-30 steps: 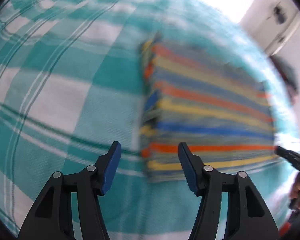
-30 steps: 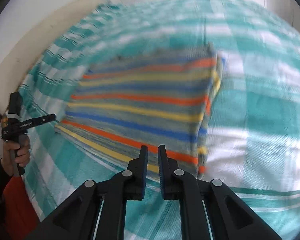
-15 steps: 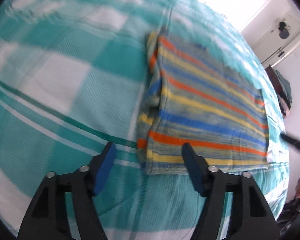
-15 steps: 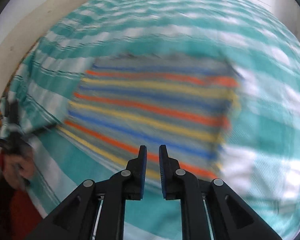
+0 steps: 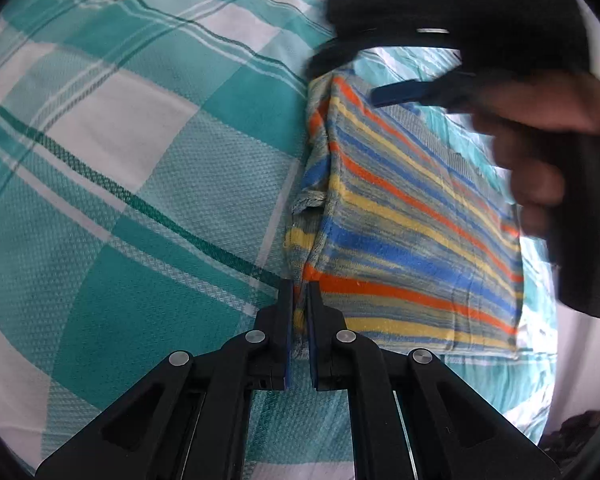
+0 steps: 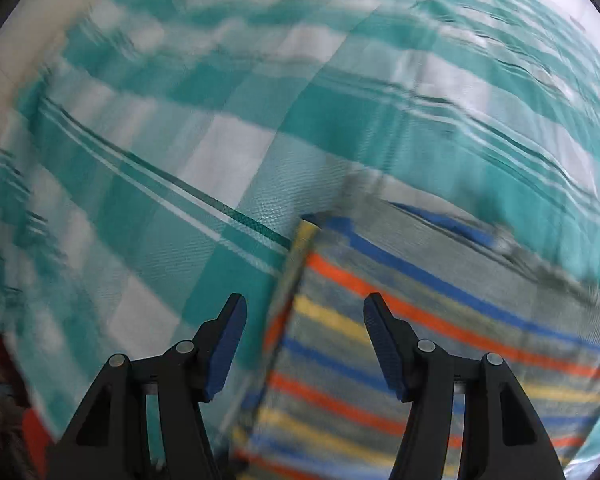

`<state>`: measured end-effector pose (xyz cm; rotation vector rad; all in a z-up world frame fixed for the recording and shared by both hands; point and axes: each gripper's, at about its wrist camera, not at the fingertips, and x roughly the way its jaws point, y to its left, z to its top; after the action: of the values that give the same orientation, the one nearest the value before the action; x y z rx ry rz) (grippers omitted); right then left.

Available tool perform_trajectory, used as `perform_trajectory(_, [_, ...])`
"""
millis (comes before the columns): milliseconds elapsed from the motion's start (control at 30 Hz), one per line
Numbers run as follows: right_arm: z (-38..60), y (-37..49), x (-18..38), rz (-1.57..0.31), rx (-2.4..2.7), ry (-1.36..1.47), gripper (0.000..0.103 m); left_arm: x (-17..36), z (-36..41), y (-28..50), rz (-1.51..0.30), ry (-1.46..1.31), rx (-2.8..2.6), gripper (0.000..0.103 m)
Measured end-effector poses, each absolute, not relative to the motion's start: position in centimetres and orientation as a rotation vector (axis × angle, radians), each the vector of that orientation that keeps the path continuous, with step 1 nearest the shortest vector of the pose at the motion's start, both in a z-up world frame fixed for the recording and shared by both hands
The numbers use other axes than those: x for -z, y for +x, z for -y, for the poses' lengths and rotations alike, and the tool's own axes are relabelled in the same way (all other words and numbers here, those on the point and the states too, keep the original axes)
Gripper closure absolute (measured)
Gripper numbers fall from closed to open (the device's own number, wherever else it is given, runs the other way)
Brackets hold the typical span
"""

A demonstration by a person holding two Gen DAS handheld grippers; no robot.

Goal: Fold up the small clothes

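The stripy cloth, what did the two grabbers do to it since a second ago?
The left gripper came down and shut on the near corner of the striped cloth. The right gripper swung to the far corner and opened over it. The cloth is still folded on the checked bedsheet.

Bright daylight, blown out at the upper right; right wrist view motion-smeared, fisheye bending and darkening every edge.
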<state>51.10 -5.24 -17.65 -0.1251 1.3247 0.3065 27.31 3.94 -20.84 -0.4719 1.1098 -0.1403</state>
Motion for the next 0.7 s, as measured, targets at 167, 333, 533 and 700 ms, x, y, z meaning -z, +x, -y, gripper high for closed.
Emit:
perform_trajectory(167, [1.5,51.8,21.6,-1.346,-0.16,-0.3,0.045,20.6,-4.2,26.4,-1.097,-0.502,0.146,0.099])
perform_trajectory(333, [3.4,51.9,20.3,-1.294,-0.146,-0.268,0.095,19.1,-3.9,25.5,-1.055,-0.486,0.16,0.1])
perform_trajectory(533, [10.9,51.4,15.2,-1.219,-0.252,0.024,0.095,14.3,-0.9,24.1,-0.953,-0.46,0.28,0.1])
perform_trajectory(700, [19.4,50.3,11.5,-1.159,-0.293,0.161,0.095,11.4,4.2,23.6,-0.928,-0.404,0.424,0.1])
